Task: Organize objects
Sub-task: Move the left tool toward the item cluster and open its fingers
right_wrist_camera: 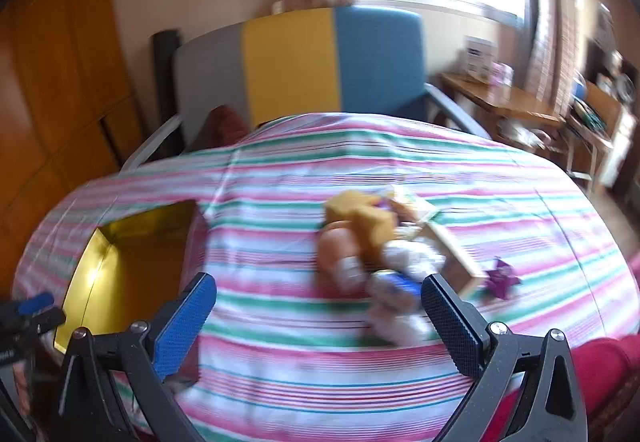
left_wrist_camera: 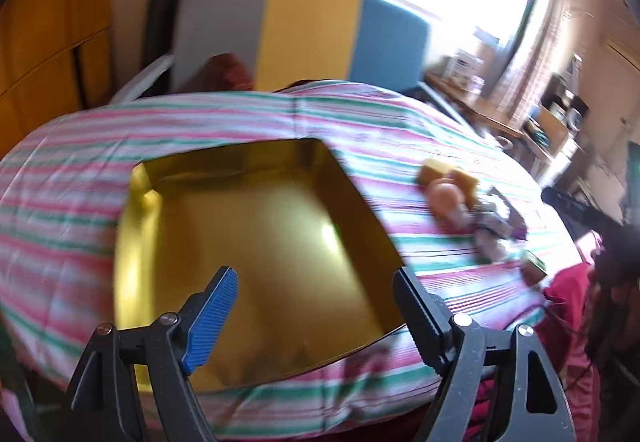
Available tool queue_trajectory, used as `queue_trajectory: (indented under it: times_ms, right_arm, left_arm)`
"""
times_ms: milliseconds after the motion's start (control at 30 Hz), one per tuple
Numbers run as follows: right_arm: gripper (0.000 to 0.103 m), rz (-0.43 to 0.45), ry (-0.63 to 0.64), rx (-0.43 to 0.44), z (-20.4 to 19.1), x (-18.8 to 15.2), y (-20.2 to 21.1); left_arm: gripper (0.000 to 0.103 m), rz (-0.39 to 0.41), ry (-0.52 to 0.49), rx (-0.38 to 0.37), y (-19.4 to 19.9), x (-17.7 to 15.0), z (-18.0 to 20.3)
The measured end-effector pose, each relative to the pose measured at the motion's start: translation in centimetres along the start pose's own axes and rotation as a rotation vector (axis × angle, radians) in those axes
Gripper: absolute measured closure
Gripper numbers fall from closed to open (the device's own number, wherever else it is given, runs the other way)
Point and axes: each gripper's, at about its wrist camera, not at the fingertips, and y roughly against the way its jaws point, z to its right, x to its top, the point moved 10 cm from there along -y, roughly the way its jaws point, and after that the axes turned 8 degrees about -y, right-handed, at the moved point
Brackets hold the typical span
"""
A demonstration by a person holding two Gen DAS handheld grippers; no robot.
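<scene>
On the left, a shiny gold rectangular box (left_wrist_camera: 256, 242) lies open on the pink, green and white striped bed cover (left_wrist_camera: 80, 178), and the left gripper (left_wrist_camera: 316, 286) hangs above its near part with jaws wide apart, holding nothing. To the right, a blurred heap of small toys (right_wrist_camera: 380, 250) with a yellow block lies on the cover just beyond the right gripper (right_wrist_camera: 318, 292), which is also wide open and empty.

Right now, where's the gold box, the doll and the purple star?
gold box (left_wrist_camera: 256, 226): left wrist view, shiny inside floor.
doll (right_wrist_camera: 340, 246): right wrist view, its head.
purple star (right_wrist_camera: 500, 278): right wrist view, its middle.
</scene>
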Motion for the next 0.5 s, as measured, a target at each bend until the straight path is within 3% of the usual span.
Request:
queue_trajectory:
  times_ms: [200,333,500]
  right_arm:
    - [0.0,-0.025,-0.137,-0.131,9.1,0.8,-0.7]
    - [0.0,-0.027,-0.199,-0.161,13.2,1.5,-1.4]
    - [0.0,-0.038,-0.316,-0.137,16.5,0.1,-2.4]
  left_arm:
    - [0.024,-0.104,-0.101,-0.116,-4.3,2.6,7.0]
    - [0.026,-0.157,-0.141,-0.184,-7.1,4.0,11.7]
    - [0.027,-0.179,-0.295,-0.264,-10.1,4.0,18.7]
